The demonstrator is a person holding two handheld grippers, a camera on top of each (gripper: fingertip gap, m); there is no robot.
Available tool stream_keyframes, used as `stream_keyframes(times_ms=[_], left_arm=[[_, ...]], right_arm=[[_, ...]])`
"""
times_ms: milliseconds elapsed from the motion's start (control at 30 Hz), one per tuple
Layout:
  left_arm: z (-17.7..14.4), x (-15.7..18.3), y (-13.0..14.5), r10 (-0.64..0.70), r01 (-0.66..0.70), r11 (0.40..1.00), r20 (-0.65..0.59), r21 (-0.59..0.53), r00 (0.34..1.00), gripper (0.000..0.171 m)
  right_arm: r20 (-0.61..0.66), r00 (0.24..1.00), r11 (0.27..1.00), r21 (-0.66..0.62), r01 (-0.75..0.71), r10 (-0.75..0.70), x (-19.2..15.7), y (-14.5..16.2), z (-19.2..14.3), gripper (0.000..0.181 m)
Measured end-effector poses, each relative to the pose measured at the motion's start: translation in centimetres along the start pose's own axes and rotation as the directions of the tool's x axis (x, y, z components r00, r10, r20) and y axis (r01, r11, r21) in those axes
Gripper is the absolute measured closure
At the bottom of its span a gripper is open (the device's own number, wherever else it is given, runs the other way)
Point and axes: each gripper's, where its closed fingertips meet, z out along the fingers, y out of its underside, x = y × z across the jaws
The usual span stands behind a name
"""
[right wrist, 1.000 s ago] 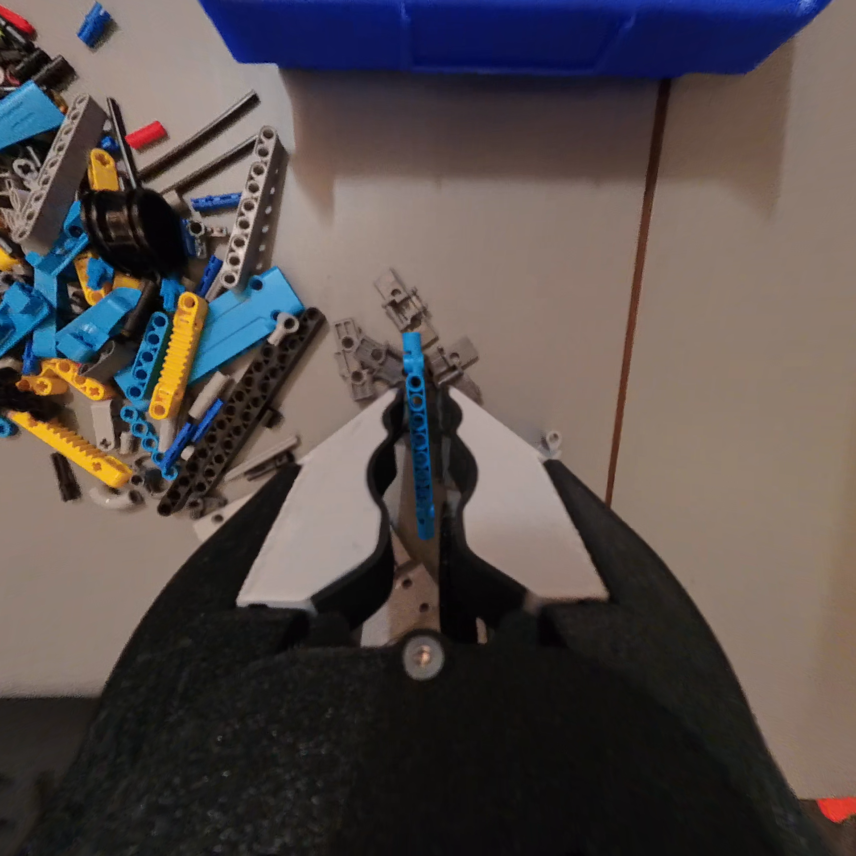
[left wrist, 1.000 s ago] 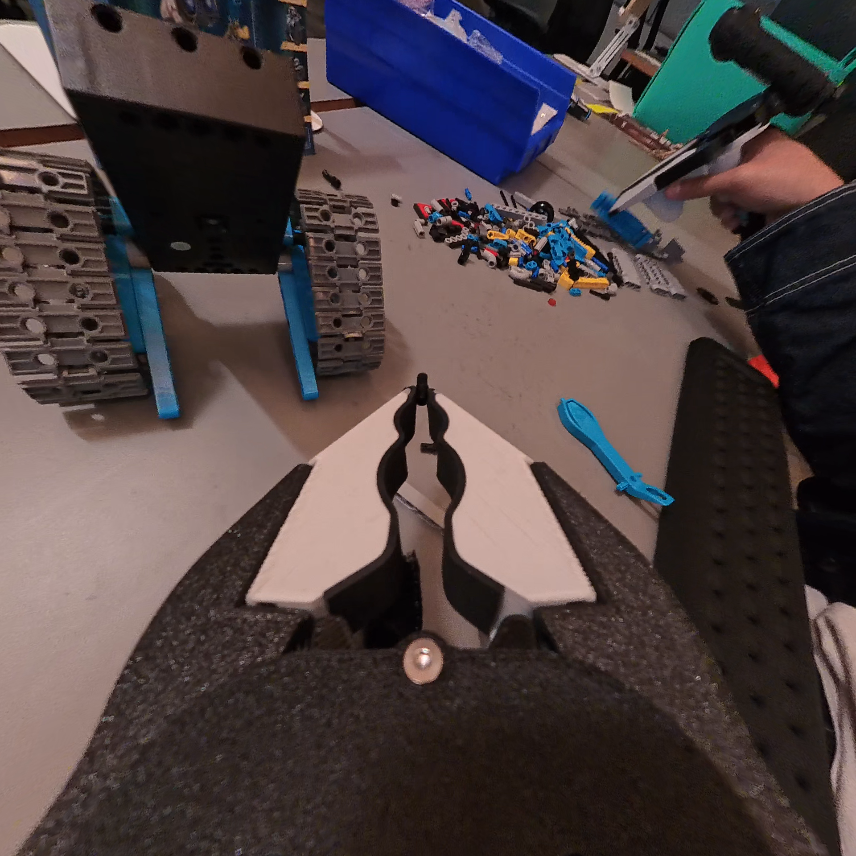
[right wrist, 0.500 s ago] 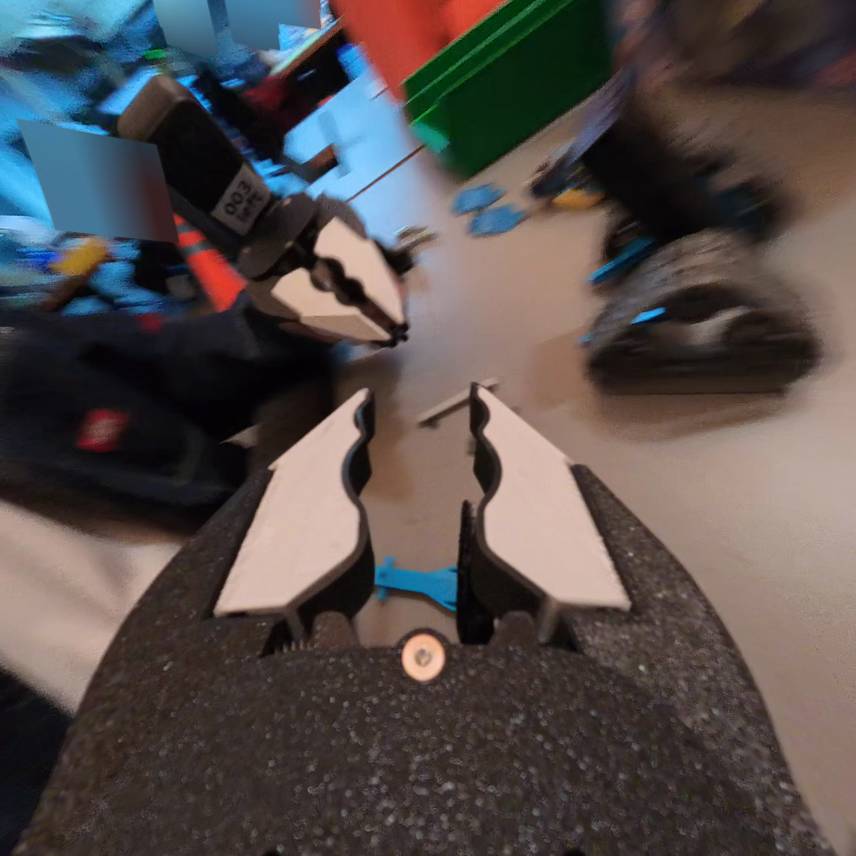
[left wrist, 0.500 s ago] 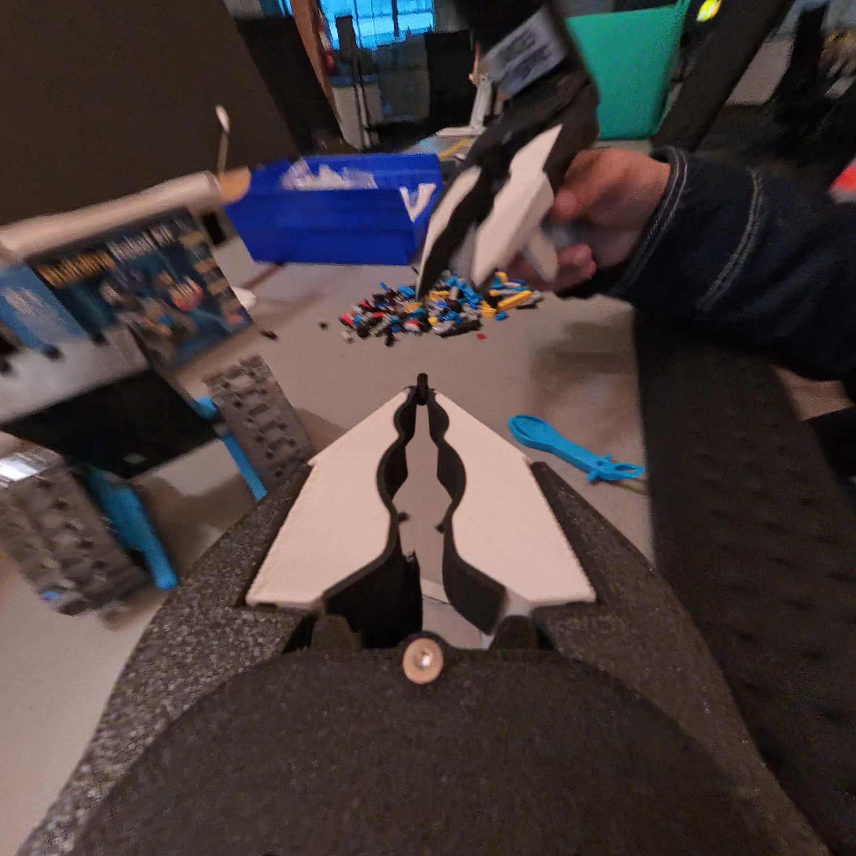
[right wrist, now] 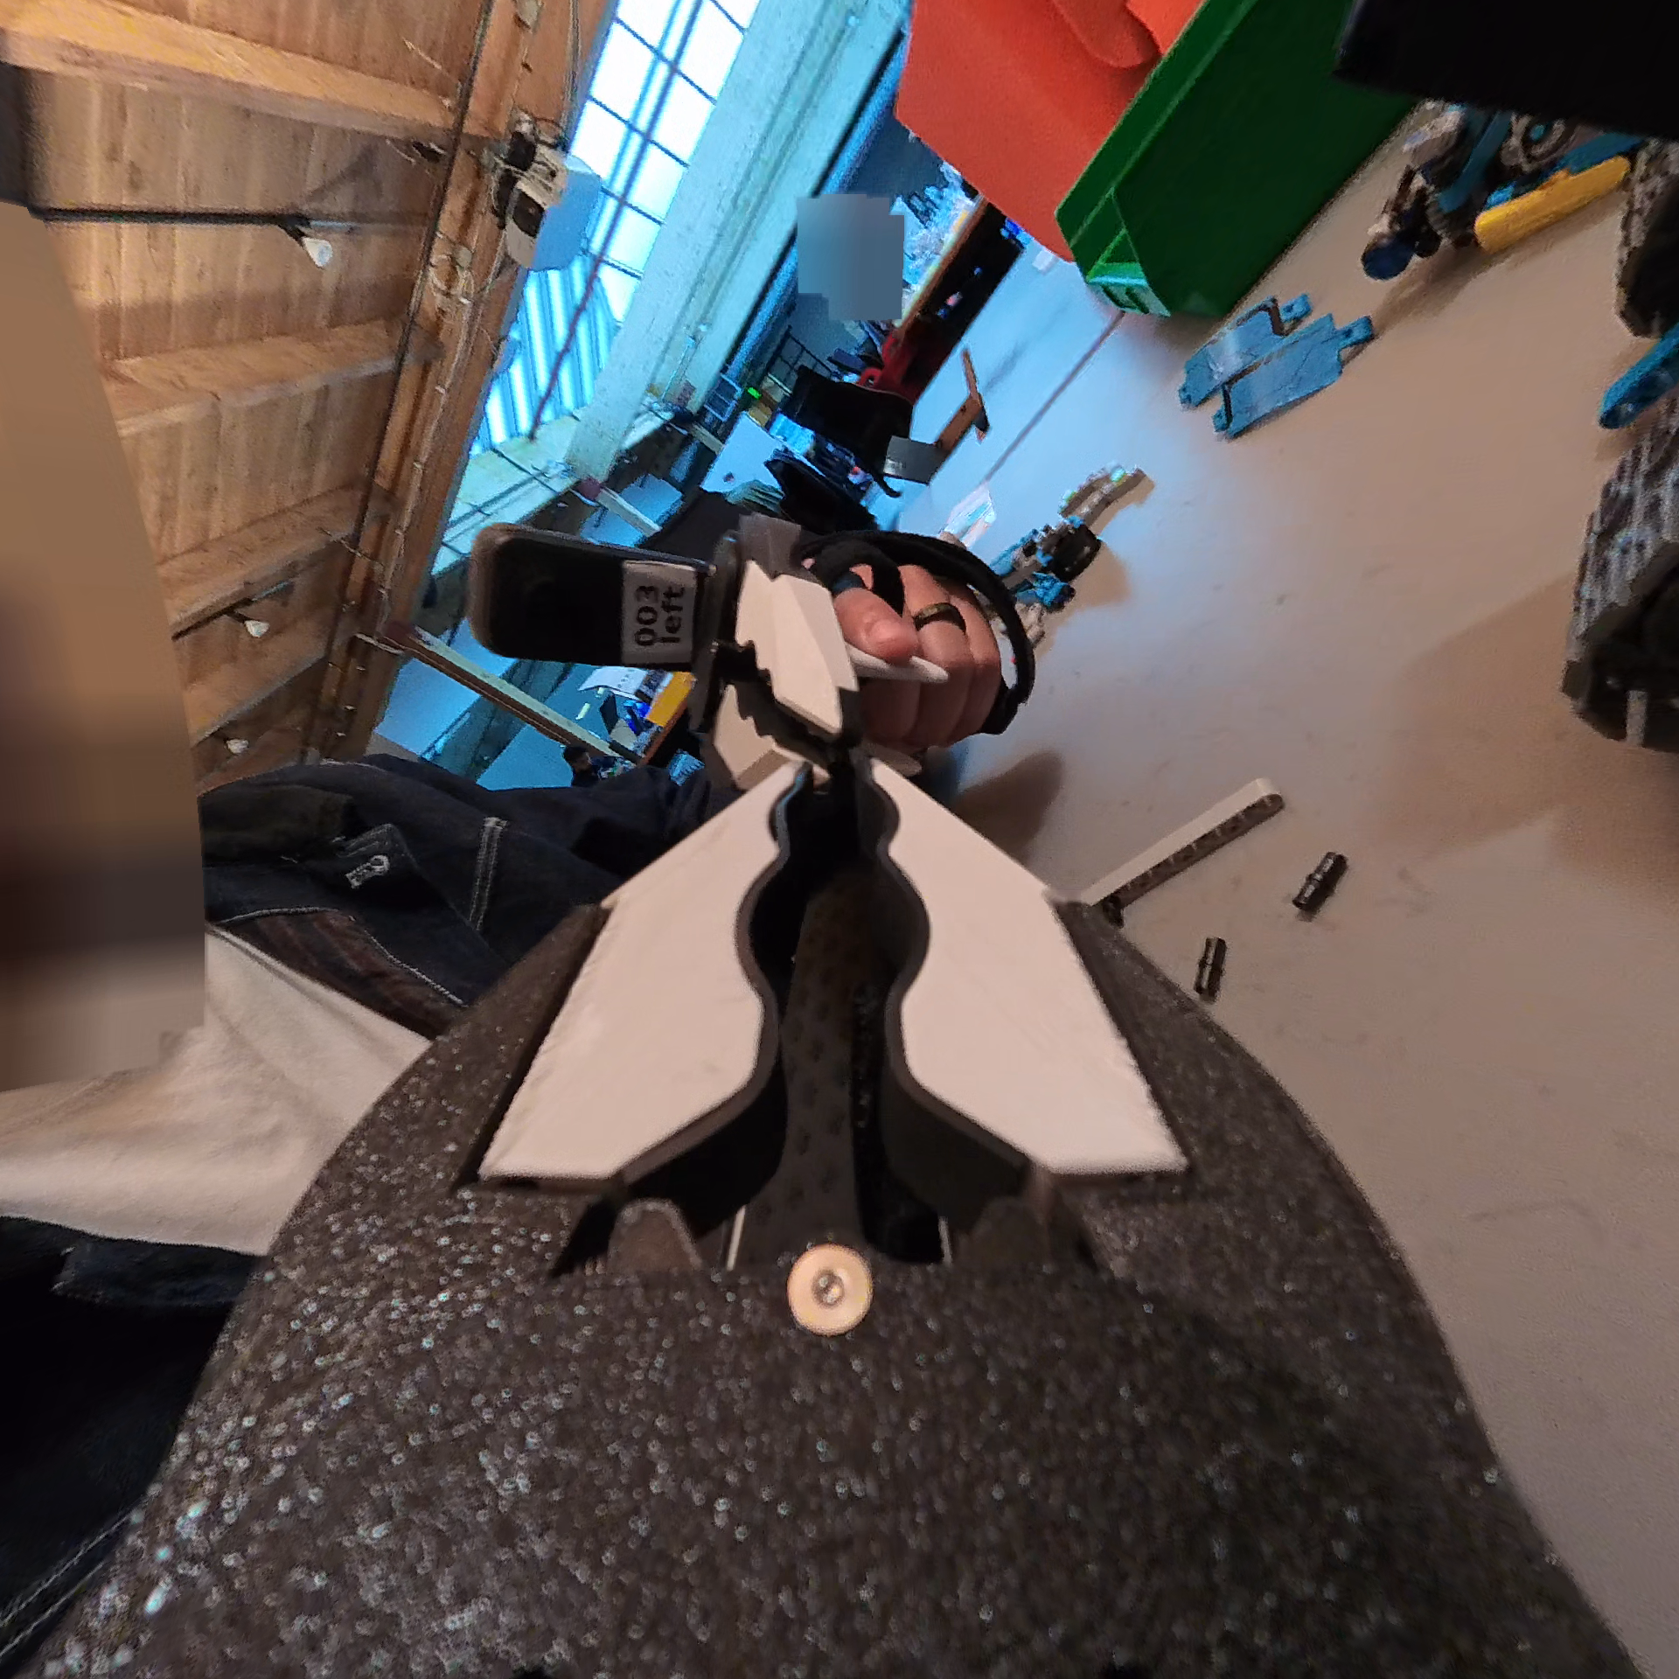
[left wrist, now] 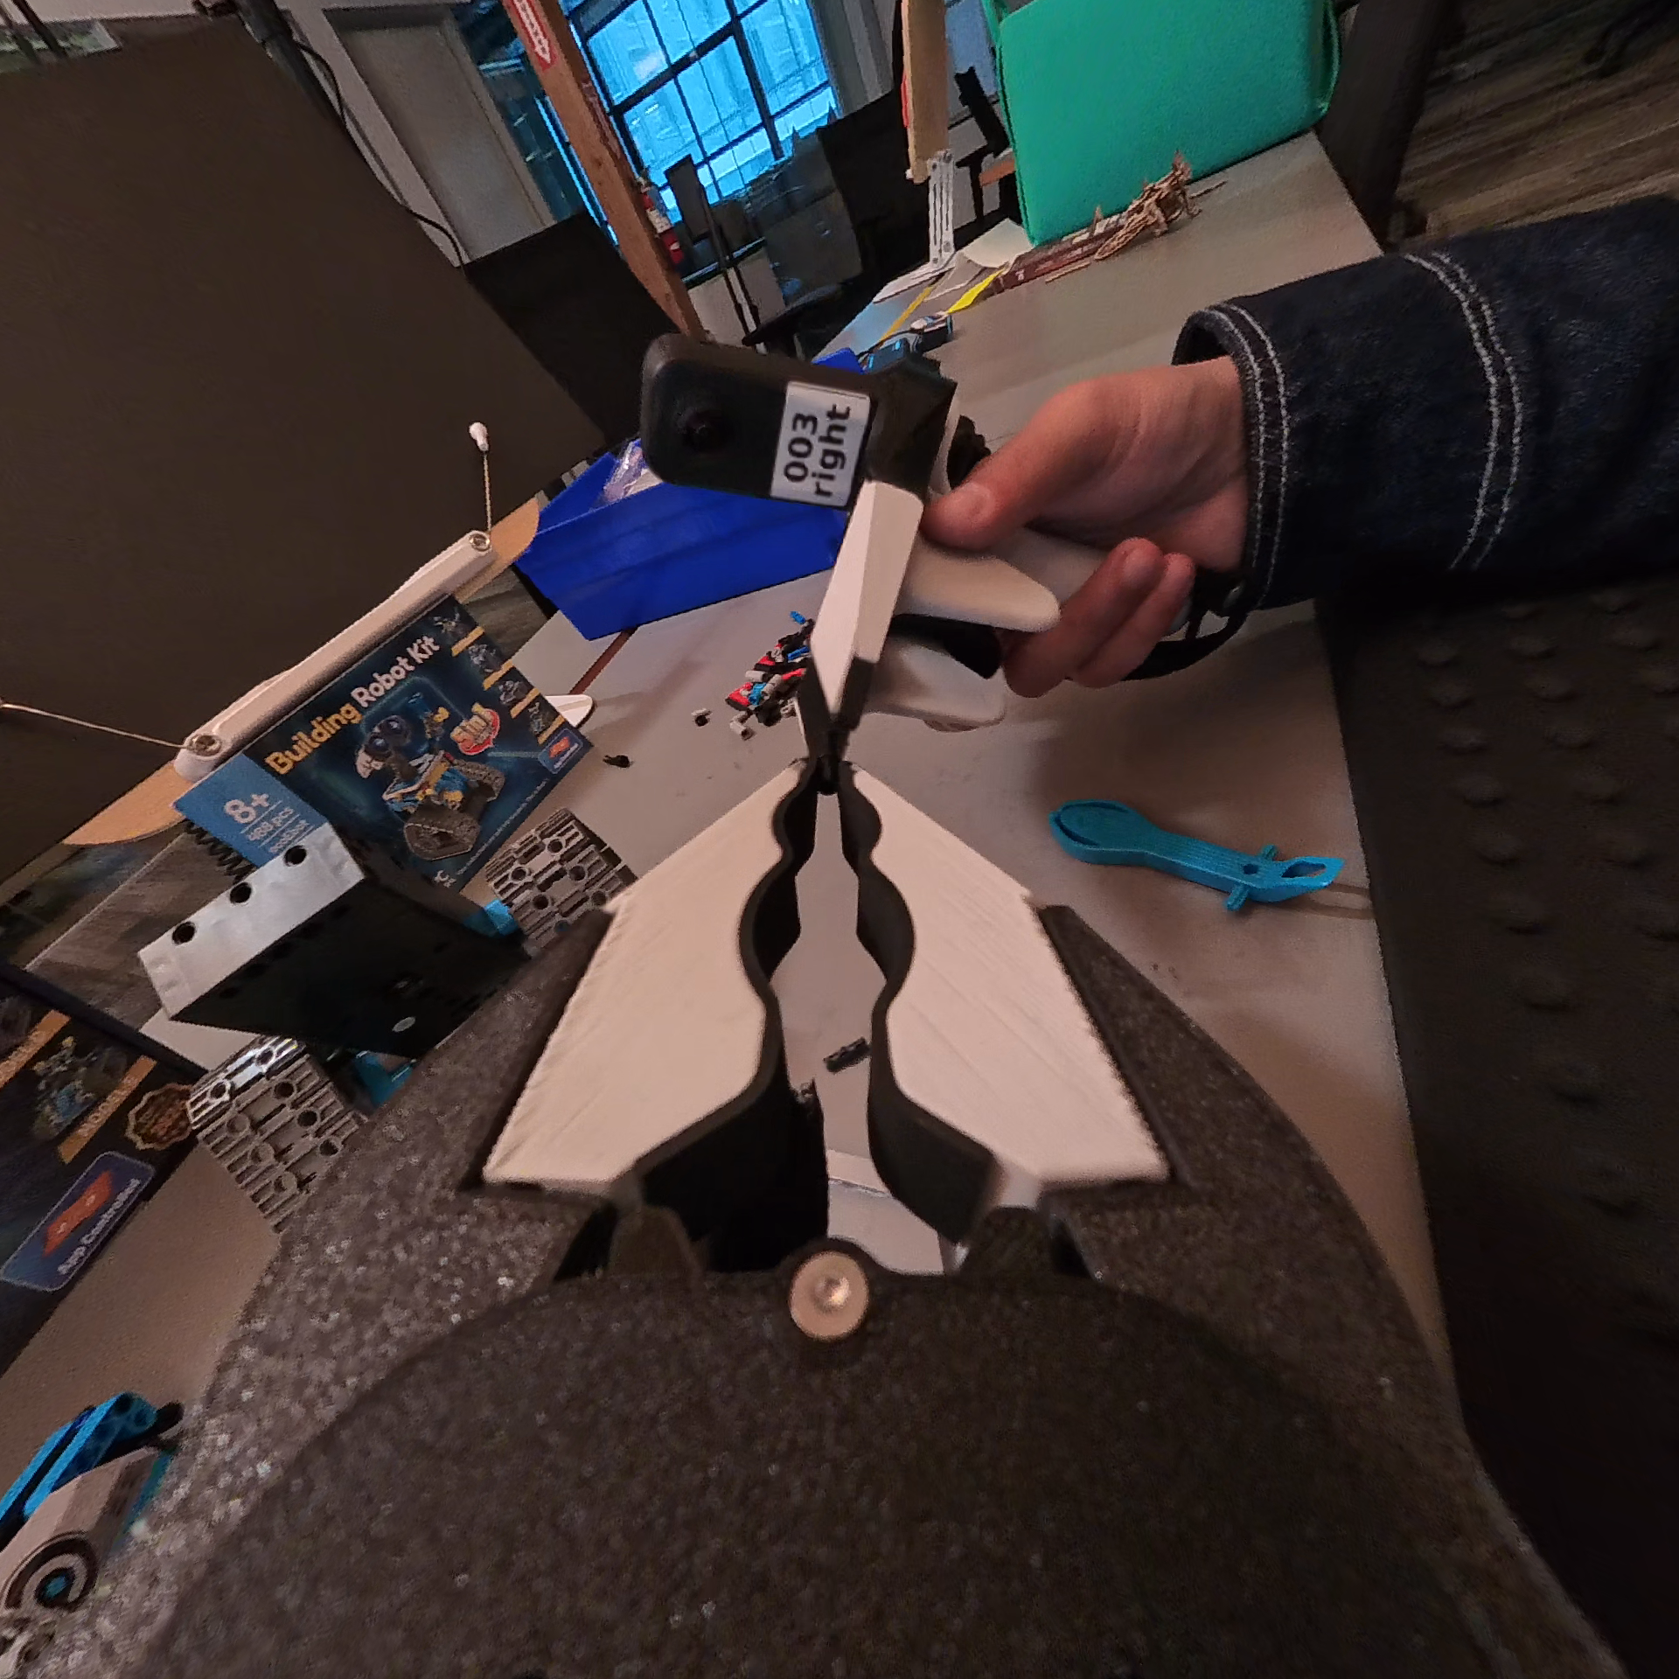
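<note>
My left gripper (left wrist: 825,772) is shut on a small black pin (left wrist: 825,779) that sticks out at its tips, held above the grey table (left wrist: 1136,727). My right gripper (left wrist: 822,722), held by a hand in a denim sleeve, comes down from above and meets those tips. In the right wrist view my right gripper (right wrist: 834,772) has its jaws drawn close, with a narrow gap. The left gripper (right wrist: 840,727) points into that gap tip to tip, and the pin looks pinched there. A tracked robot model (left wrist: 554,877) with a black block (left wrist: 345,963) stands to the left.
A kit box (left wrist: 409,718), a blue bin (left wrist: 672,545) and a pile of small parts (left wrist: 772,672) lie beyond. A blue tool (left wrist: 1181,859) and a black mat (left wrist: 1499,909) are on the right. A grey beam (right wrist: 1190,845), loose black pins (right wrist: 1317,879) and a green bin (right wrist: 1208,182) show too. Less than 4 cm separates the two grippers' tips.
The right gripper left the parts pile, no longer holds the blue beam, opened, then swung to face the left gripper and closed at its tips. The left gripper tilted up, still holding the pin.
</note>
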Motion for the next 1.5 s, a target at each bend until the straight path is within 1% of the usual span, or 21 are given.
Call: stream_keyframes(times_ms=[33, 233, 300, 333, 367, 400, 433, 467, 500, 533, 567, 633, 700, 800, 900, 1000, 1100, 1200, 1333, 1433, 1500], left_arm=[[0.0, 0.1, 0.1, -0.001, 0.001, 1.0, -0.008, -0.006, 1.0, 0.168], [0.4, 0.4, 0.7, -0.01, 0.009, 0.999, -0.02, -0.036, 1.0, 0.168], [0.6, 0.1, 1.3, -0.059, 0.058, 0.996, -0.003, -0.065, 0.998, 0.167], [0.6, -0.1, 1.5, -0.081, 0.081, 0.994, 0.006, -0.077, 0.997, 0.162], [0.6, -0.3, 1.7, -0.107, 0.107, 0.991, 0.008, -0.083, 0.994, 0.155], [0.5, -0.5, 1.8, -0.132, 0.132, 0.988, 0.005, -0.084, 0.991, 0.154], [0.5, -0.6, 1.8, -0.151, 0.151, 0.985, 0.003, -0.081, 0.989, 0.154], [0.5, -0.7, 1.9, -0.161, 0.161, 0.984, 0.002, -0.082, 0.987, 0.154], [0.5, -0.6, 2.0, -0.162, 0.161, 0.983, -0.002, -0.086, 0.987, 0.154], [0.6, -0.4, 2.0, -0.155, 0.153, 0.984, -0.01, -0.092, 0.988, 0.154], [0.8, 0.0, 2.1, -0.143, 0.14, 0.985, -0.02, -0.103, 0.99, 0.154], [1.1, 0.8, 2.7, -0.112, 0.105, 0.984, -0.039, -0.143, 0.993, 0.154], [1.3, 1.3, 3.3, -0.085, 0.076, 0.982, -0.048, -0.174, 0.995, 0.154], [1.4, 1.3, 3.6, -0.102, 0.091, 0.979, -0.051, -0.184, 0.994, 0.155], [1.5, 1.2, 3.6, -0.124, 0.112, 0.976, -0.053, -0.188, 0.991, 0.155], [1.6, 1.6, 3.8, -0.127, 0.111, 0.974, -0.069, -0.197, 0.989, 0.155], [1.7, 2.0, 4.4, -0.12, 0.099, 0.969, -0.081, -0.227, 0.989, 0.155], [1.7, 2.0, 4.4, -0.123, 0.101, 0.969, -0.085, -0.226, 0.989, 0.155], [1.6, 1.8, 4.3, -0.13, 0.109, 0.969, -0.079, -0.223, 0.988, 0.155], [1.6, 1.8, 4.1, -0.129, 0.109, 0.97, -0.079, -0.215, 0.989, 0.155], [1.6, 1.8, 4.2, -0.127, 0.108, 0.97, -0.077, -0.217, 0.989, 0.155]], right_arm=[[-0.023, 1.0, 1.0, -0.005, 0.0, 0.0, 0.4, 0.1, 0.0, 0.17], [-0.04, 0.999, 1.0, -0.024, 0.005, -0.006, 0.7, 0.5, 0.0, 0.178], [-0.135, 0.99, 0.999, -0.019, 0.038, -0.04, 1.8, -0.1, -1.0, 0.179], [-0.25, 0.966, 0.997, 0.0, 0.073, -0.071, 3.1, -1.0, -2.7, 0.179], [-0.428, 0.897, 0.992, 0.005, 0.125, -0.111, 5.2, -2.1, -5.5, 0.179], [-0.637, 0.756, 0.983, -0.015, 0.184, -0.151, 7.5, -3.1, -9.8, 0.178], [-0.807, 0.564, 0.974, -0.053, 0.221, -0.172, 9.2, -3.8, -14.9, 0.179], [-0.905, 0.382, 0.969, -0.103, 0.226, -0.185, 10.0, -3.9, -19.8, 0.178], [-0.947, 0.255, 0.97, -0.147, 0.195, -0.195, 10.2, -3.3, -23.7, 0.178], [-0.967, 0.166, 0.976, -0.171, 0.138, -0.193, 10.3, -2.3, -27.0, 0.178], [-0.976, 0.113, 0.98, -0.178, 0.085, -0.187, 10.3, -1.2, -29.5, 0.174], [-0.98, 0.075, 0.983, -0.184, 0.025, -0.186, 10.1, 0.5, -32.8, 0.161], [-0.985, 0.044, 0.985, -0.167, 0.049, -0.169, 8.7, 1.0, -35.6, 0.163], [-0.999, -0.007, 0.999, -0.05, 0.022, -0.05, 6.2, 2.6, -40.9, 0.158], [-0.997, -0.029, 0.99, 0.07, -0.119, 0.067, 5.7, 6.9, -44.8, 0.142], [-0.994, 0.006, 0.976, 0.107, -0.189, 0.11, 6.0, 8.9, -45.0, 0.142], [-0.995, -0.024, 0.973, 0.104, -0.208, 0.101, 6.5, 9.0, -45.0, 0.143], [-0.995, 0.008, 0.969, 0.094, -0.227, 0.099, 7.2, 9.1, -44.1, 0.149], [-0.994, -0.002, 0.966, 0.106, -0.236, 0.108, 7.2, 9.2, -44.2, 0.156], [-0.993, -0.055, 0.975, 0.112, -0.192, 0.103, 6.1, 8.2, -45.1, 0.157], [-0.995, -0.07, 0.992, 0.08, -0.097, 0.073, 4.8, 5.9, -44.7, 0.157]])
